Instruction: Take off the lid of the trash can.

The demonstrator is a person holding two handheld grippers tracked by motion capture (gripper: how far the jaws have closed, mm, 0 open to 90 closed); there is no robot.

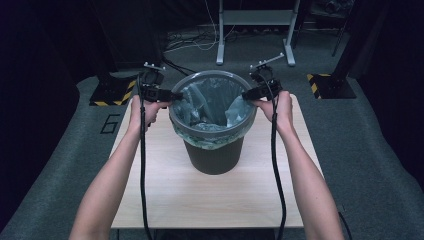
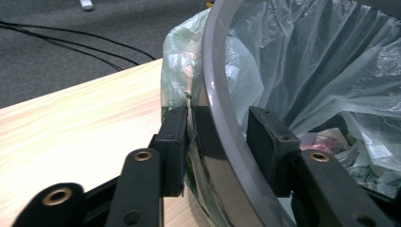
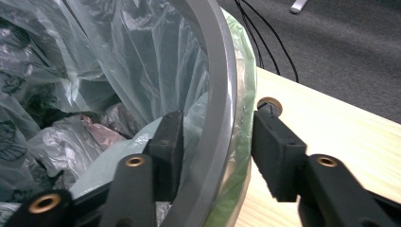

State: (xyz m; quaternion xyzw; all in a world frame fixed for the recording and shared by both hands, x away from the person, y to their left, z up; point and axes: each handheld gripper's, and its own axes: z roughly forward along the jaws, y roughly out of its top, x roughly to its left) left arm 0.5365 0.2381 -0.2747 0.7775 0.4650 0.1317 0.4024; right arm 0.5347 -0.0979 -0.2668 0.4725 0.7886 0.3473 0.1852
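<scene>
- Bin (image 1: 214, 150) stands on the bench (image 1: 165, 190), about midway between left and right, toward the far half.
- Grey ring (image 1: 212, 75) sits on the bin's top edge, clamping a pale bag (image 1: 210, 102) whose hem folds down over the outside.
- Crumpled plastic lies inside the bag.
- Left claw (image 1: 172, 96) is at the ring's left side; in the left gripper view its jaws straddle the ring (image 2: 222, 109), one outside against the bag's hem (image 2: 177, 85), the other inside the bin. They are partly open, the outer pad touches the hem, and a gap shows between the inner pad and the ring.
- Right claw (image 1: 248, 94) is at the ring's right side; in the right gripper view its jaws straddle the ring (image 3: 220, 94) likewise, one inside by the bag (image 3: 118, 56), one outside, partly open, with gaps on both sides.
- Both hands hold their grippers level, pointing inward at the bin.
</scene>
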